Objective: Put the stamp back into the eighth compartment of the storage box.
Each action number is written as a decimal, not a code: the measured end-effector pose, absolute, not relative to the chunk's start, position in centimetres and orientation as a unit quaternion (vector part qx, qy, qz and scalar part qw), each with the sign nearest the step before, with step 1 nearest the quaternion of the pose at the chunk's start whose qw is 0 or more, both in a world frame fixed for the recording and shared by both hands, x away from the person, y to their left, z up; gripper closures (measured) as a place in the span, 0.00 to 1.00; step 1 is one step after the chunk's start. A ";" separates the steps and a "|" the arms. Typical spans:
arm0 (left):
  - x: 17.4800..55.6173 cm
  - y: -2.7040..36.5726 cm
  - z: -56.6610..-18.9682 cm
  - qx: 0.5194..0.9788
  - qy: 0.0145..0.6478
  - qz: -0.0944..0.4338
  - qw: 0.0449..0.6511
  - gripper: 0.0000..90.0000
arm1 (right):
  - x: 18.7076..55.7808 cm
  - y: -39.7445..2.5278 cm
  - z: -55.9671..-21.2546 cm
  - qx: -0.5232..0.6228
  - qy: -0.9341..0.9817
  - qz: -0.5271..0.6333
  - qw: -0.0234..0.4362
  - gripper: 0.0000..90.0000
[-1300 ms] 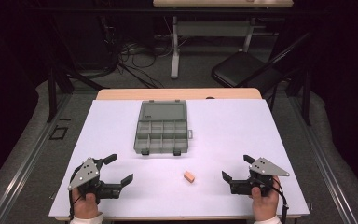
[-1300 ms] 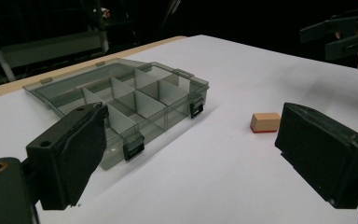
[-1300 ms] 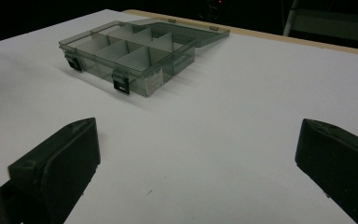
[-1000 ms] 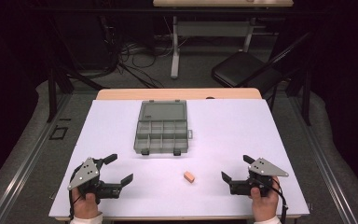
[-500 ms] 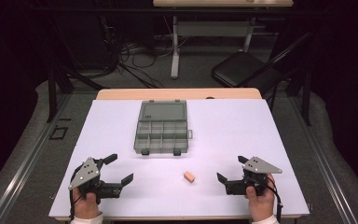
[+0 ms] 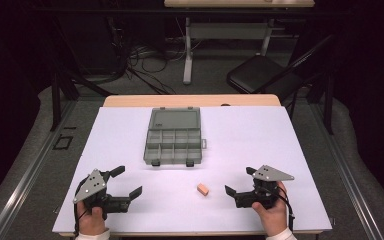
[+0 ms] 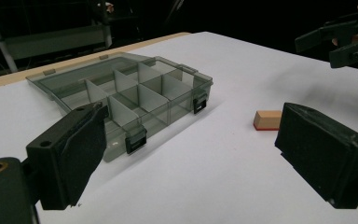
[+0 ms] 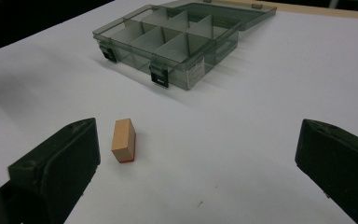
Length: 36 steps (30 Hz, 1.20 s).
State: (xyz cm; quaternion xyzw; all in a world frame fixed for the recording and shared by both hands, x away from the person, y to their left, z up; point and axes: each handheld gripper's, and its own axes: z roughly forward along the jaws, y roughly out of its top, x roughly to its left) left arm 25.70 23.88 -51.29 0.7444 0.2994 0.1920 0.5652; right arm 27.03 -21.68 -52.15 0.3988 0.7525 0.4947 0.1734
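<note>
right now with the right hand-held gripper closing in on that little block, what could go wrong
1. The small wooden block lies close to one jaw of the right hand-held gripper, far from the other. Closing from here may push or tip it rather than clamp it.
2. The organiser box has small, walled compartments; a wide-open gripper could clip a divider or nudge the box on the table.
3. The left hand-held gripper is open and holds nothing, so nothing steadies the box.

The compartment box (image 8: 177, 39) is smoky, translucent, glossy plastic with black latches. The small block (image 8: 123, 140) looks like smooth pale wood with a red underside. The table cover (image 6: 260, 145) is matt white; both grippers' pads (image 7: 79, 154) are matt black.
</note>
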 end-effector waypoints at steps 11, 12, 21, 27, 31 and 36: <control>25.6 23.6 -51.3 0.749 0.295 0.188 0.563 0.10 | 26.8 -20.5 -51.8 0.399 0.756 0.480 0.196 0.02; 25.6 23.5 -51.3 0.749 0.296 0.189 0.562 0.10 | 26.7 -20.5 -51.7 0.398 0.756 0.480 0.196 0.04; 25.5 23.5 -51.3 0.748 0.297 0.191 0.561 0.10 | 27.0 -19.6 -50.7 0.383 0.770 0.473 0.193 0.20; 25.5 23.4 -51.4 0.749 0.296 0.189 0.562 0.10 | 27.4 -18.3 -50.5 0.365 0.786 0.462 0.187 0.32; 25.5 23.4 -51.4 0.750 0.296 0.191 0.560 0.10 | 27.7 -17.2 -50.4 0.358 0.795 0.456 0.180 0.39; 25.4 23.4 -51.4 0.752 0.293 0.190 0.558 0.10 | 28.2 -15.9 -50.6 0.355 0.801 0.447 0.182 0.39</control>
